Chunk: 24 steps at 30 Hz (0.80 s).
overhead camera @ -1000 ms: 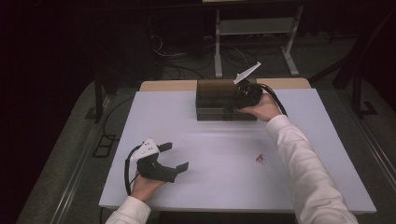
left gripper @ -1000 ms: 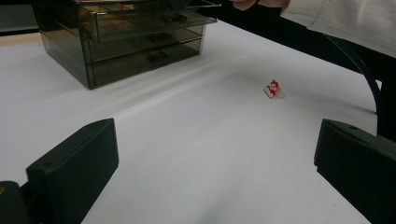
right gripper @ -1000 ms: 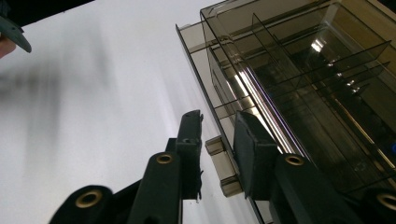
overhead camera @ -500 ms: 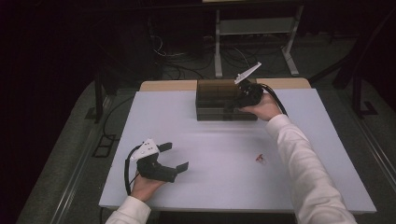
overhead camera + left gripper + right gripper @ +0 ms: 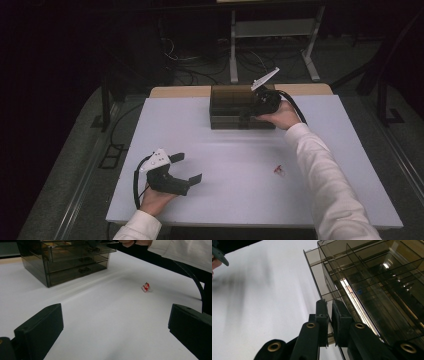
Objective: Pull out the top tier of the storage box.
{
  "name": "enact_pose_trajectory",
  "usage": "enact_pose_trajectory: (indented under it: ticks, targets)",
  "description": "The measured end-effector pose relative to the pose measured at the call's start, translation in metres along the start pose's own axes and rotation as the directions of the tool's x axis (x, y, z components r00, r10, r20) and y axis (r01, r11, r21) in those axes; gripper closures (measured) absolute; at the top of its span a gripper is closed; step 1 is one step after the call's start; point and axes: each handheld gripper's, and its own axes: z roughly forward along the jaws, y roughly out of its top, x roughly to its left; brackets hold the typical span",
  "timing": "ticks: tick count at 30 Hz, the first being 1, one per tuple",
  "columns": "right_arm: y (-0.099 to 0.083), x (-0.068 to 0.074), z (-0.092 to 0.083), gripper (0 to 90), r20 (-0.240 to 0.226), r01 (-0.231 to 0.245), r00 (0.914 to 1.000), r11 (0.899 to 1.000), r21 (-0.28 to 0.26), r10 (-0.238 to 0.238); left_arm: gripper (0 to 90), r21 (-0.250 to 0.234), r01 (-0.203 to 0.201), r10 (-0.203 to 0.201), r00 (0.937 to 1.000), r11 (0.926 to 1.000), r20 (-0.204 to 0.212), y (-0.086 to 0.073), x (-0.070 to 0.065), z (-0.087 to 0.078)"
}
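A smoked clear drawer box [image 5: 232, 106] with three drawers stands at the back of the white table [image 5: 225, 145]. My right gripper [image 5: 250, 110] reaches its front from the right. In the right gripper view its jaws [image 5: 328, 305] have just been closing and now pinch the thin handle of the top drawer [image 5: 317, 272], which sits slightly pulled out. My left gripper [image 5: 187, 168] rests near the front left of the table, jaws wide apart with nothing between them [image 5: 117, 322]. The drawer box [image 5: 67, 267] lies far ahead of it.
A small red-and-white scrap [image 5: 278, 170] lies on the table right of centre, also seen in the left gripper view [image 5: 145, 287]. The right sleeve [image 5: 320, 165] crosses the table's right side. Dark floor, cables and a stand surround the table.
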Motion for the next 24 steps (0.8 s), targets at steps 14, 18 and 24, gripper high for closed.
enact_pose_trajectory:
  ticks: [14,18,24]
  targets:
    - [-0.0019,0.0027,-0.0003,83.9,-0.029,0.019,0.9994,1.000,0.004,-0.019,0.0,0.001,0.002,-0.002,1.0000,1.0000,0.000,-0.0003,0.0002,-0.0003]
    - [-0.0017,0.0041,-0.0006,84.3,-0.039,0.028,0.9989,1.000,0.008,-0.028,0.0,0.000,0.002,-0.002,1.0000,1.0000,0.000,-0.0003,0.0002,-0.0004]
    - [-0.0020,0.0066,0.0001,84.3,-0.046,0.041,0.9981,0.999,0.019,-0.040,0.0,0.000,0.002,-0.002,1.0000,1.0000,0.000,-0.0003,-0.0001,-0.0004]
